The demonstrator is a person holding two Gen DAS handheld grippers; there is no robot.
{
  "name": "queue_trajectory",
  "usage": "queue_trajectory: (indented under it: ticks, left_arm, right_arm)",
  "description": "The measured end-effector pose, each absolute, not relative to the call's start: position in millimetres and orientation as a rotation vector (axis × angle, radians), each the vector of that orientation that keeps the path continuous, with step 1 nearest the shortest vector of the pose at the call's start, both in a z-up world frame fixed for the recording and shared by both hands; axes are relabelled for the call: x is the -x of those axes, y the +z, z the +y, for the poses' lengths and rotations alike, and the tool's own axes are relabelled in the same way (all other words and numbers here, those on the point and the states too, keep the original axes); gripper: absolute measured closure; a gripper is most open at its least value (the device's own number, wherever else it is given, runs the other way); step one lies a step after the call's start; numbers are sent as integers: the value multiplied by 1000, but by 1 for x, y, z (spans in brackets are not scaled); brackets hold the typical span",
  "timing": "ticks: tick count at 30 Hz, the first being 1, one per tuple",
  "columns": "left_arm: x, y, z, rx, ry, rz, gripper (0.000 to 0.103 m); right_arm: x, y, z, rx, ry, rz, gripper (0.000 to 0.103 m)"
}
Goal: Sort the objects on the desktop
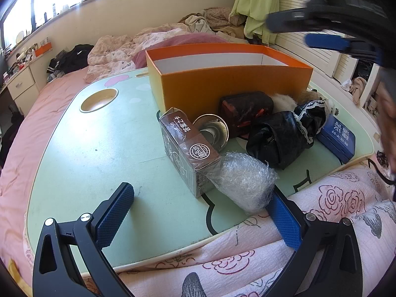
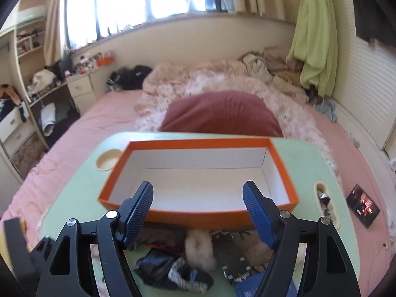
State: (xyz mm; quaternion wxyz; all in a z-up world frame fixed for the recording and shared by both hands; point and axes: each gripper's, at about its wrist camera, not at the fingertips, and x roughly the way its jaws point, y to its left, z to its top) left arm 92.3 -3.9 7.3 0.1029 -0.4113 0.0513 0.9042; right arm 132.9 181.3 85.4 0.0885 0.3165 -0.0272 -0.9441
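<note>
Things (image 2: 198, 255) are lying in a pile right under my spread, empty right gripper (image 2: 198, 212), just before the orange box (image 2: 198, 170), so I am aiming low and slow.

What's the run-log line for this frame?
stage: pre-pick | left gripper: open, empty | right gripper: open, empty | orange box: empty | clutter: unsorted

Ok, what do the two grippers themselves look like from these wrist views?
Both match: the left gripper and right gripper have black angular frames with triangular cut-outs and round silver bolts at the pivots. Each finger carries a blue pad with a fine ribbed, dotted texture. No cables or markings show. In the left wrist view the right gripper appears blurred, black and blue.
</note>
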Motion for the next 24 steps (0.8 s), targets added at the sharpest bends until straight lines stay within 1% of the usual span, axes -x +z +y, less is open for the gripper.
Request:
queue_trajectory:
  ticks: [1, 2, 9, 14, 19, 21, 22, 24]
  left_arm:
    - [-92, 7, -4, 1214, 2669, 151, 0]
    - [-92, 7, -4, 1214, 2668, 151, 0]
    - [-93, 7, -4, 1214, 2670, 151, 0]
    - [-92, 7, -4, 1213, 2672, 149, 0]
    - [-92, 7, -4, 1213, 2672, 148, 0]
    - [-93, 7, -3, 1213, 2675, 151, 0]
    - [-93, 7, -3, 1214, 2675, 150, 0]
    - [-93, 7, -2, 1213, 2676, 149, 0]
  right_arm:
    - [-143, 86, 186, -948, -2791, -73, 21]
    - [-154, 83, 192, -956, -2771, -71, 20]
    - [-206, 46, 236, -1088, -2779, -13, 20]
    - [-218, 21, 258, -1183, -2766, -78, 20]
    - [-206, -1, 267, -1299, -2724, -151, 20]
    - [-206, -4, 262, -1315, -2738, -71, 14]
    - [-207, -6, 258, -1318, -2756, -15, 8]
    - [-207, -8, 258, -1319, -2761, -30, 3]
